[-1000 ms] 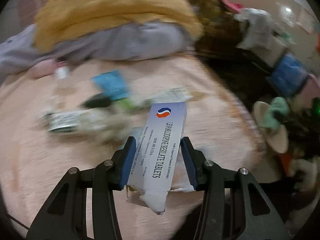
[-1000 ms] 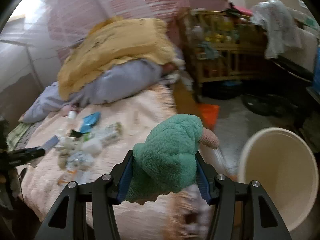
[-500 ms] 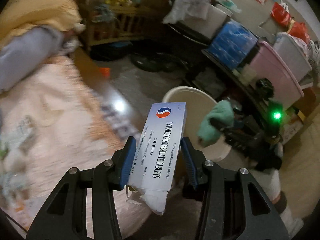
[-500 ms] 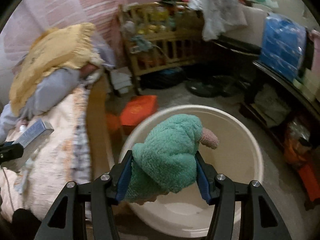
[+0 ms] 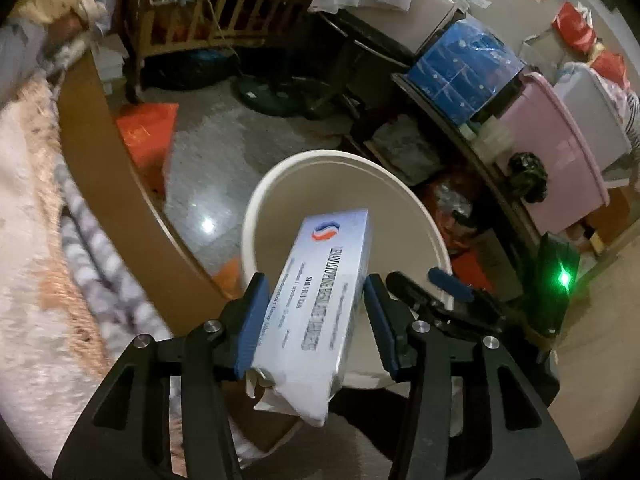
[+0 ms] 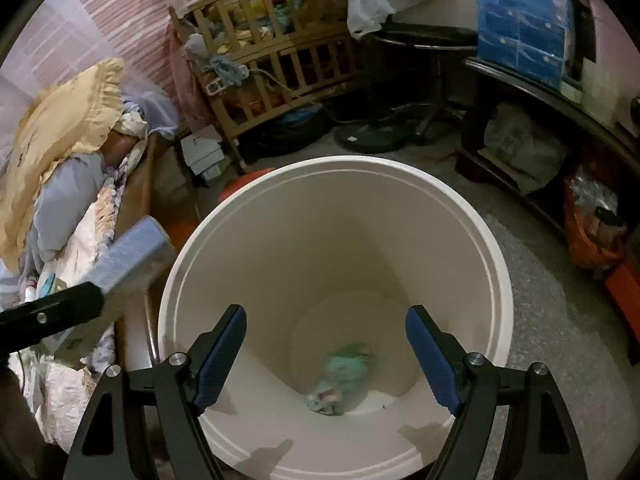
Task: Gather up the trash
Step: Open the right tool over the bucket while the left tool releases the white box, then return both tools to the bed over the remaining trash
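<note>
Over the white bucket (image 6: pixel 496 280), right gripper (image 6: pixel 326 356) just spread wide, dropping the green cloth (image 6: pixel 344 376); left gripper (image 5: pixel 312 320), loosening slightly, holds the tablet box (image 5: pixel 320 300), next to drop.

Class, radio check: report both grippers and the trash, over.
Right gripper open over white bucket, jaws just opened, green fuzzy item at bottom. Left gripper holds tablet box over bucket. Nothing blocking.

Blurred green cloth (image 6: pixel 343 376) at bin (image 6: pixel 496 264) bottom; box's (image 5: pixel 320 308) small print illegible
</note>
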The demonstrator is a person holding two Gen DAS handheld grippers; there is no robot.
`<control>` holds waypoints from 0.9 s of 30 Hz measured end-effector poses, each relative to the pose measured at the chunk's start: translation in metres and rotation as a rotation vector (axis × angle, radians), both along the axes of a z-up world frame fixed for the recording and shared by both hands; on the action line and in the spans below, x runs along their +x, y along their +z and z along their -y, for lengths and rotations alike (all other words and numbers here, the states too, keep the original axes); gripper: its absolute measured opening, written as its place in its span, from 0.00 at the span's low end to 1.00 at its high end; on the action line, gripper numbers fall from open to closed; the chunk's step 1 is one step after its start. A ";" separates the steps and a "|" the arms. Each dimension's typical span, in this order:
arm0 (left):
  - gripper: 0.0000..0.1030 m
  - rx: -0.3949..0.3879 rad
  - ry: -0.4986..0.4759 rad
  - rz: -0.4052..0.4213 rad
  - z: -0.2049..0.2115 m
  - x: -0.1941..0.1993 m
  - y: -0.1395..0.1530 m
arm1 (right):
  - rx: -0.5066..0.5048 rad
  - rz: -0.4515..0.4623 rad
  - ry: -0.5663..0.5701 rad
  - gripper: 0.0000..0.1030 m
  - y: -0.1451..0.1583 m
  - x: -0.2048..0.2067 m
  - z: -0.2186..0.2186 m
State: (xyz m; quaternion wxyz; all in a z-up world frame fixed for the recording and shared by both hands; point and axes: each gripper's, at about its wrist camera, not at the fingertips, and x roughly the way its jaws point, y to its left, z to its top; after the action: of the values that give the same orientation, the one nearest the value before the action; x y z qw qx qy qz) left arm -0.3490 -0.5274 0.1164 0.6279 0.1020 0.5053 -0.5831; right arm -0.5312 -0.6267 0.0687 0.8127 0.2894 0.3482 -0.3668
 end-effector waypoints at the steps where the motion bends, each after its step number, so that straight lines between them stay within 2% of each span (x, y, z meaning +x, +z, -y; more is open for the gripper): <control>1: 0.47 -0.005 -0.001 -0.018 0.002 0.000 -0.002 | 0.008 0.005 0.003 0.77 -0.001 -0.001 -0.001; 6: 0.49 -0.010 0.006 -0.052 -0.005 0.006 0.000 | 0.021 -0.005 -0.006 0.77 -0.005 -0.003 0.000; 14: 0.49 0.021 0.116 0.134 -0.047 0.018 0.017 | 0.008 0.003 0.028 0.77 -0.002 0.005 -0.010; 22: 0.49 0.021 0.262 0.309 -0.112 0.034 0.029 | -0.069 0.039 0.136 0.77 0.020 0.035 -0.054; 27: 0.50 0.019 0.337 0.360 -0.148 0.046 0.036 | -0.101 0.057 0.216 0.77 0.032 0.060 -0.091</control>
State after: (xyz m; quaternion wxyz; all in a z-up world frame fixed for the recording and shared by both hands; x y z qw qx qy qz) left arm -0.3027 -0.3791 0.1523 0.7951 0.1244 0.4007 -0.4380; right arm -0.4715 -0.5359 0.1007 0.8706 0.2191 0.3350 -0.2861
